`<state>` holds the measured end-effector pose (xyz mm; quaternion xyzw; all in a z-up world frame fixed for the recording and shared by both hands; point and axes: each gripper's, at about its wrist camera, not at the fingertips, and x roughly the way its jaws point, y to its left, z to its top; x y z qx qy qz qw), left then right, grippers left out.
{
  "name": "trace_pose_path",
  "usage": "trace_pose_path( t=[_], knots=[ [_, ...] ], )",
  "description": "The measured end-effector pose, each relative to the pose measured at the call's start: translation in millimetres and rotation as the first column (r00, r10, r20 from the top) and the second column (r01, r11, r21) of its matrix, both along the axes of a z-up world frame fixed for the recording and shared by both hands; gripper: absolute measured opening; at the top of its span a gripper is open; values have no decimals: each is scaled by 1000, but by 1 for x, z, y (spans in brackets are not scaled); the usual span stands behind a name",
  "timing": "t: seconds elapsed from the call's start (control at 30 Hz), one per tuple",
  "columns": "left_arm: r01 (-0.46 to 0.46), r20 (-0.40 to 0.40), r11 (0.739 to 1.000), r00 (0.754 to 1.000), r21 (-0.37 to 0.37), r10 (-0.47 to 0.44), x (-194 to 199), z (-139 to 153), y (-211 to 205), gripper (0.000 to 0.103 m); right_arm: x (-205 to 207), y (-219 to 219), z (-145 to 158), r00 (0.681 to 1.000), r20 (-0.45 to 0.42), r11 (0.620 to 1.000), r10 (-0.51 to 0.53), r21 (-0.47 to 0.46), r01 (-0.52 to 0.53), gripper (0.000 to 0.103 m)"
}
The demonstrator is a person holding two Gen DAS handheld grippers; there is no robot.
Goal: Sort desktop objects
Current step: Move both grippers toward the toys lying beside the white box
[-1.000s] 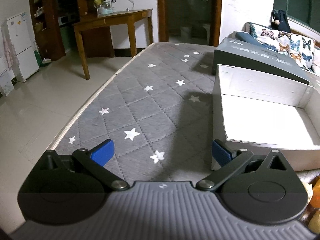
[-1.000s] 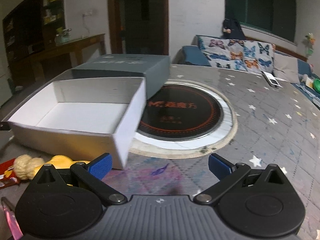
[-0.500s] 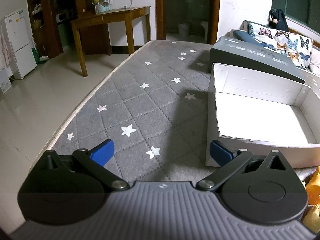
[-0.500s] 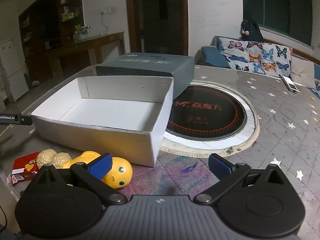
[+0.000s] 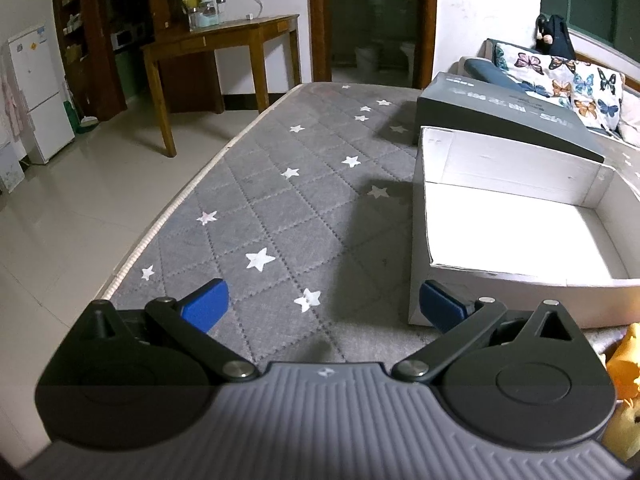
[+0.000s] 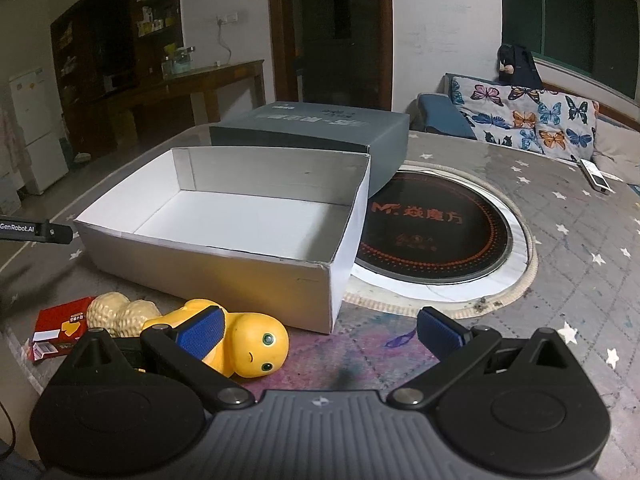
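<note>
An open white cardboard box lies on the grey star-patterned table cover; it also shows in the left wrist view. In front of it lie a yellow turtle toy, a beige peanut-shaped toy and a small red packet. My right gripper is open and empty above the cover, its left finger over the turtle toy. My left gripper is open and empty beside the box's left front corner. A yellow bit of toy shows at the right edge.
A dark grey box lid leans behind the white box. A round black induction hob is set in the table to the right. A remote lies far right. The table's left edge drops to tiled floor.
The right gripper has pulled back and turned left, bringing the turtle toy, peanut toy and red packet into view. The left gripper has drawn back slightly. Both stayed open.
</note>
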<state>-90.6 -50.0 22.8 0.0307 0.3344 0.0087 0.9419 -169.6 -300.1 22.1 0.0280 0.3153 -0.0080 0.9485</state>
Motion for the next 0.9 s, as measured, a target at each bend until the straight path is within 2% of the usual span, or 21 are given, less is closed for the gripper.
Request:
trace_pose_path(
  t=[0.27,0.63,0.9],
  knots=[
    [29,2,1000,1000,12,-29,-28,6,-12,103,0,4,-1,1000,-6,1000,20,-3,-20,103],
    [98,-2,995,995,18,-98,-33,16,-20,103,3,4,-2,999,-7,999,32,15,-32,103],
    [223,-10,975,975,12,-223,-39,23,-25,103,4,6,1,999,1,999,51,21,-51,103]
  ],
)
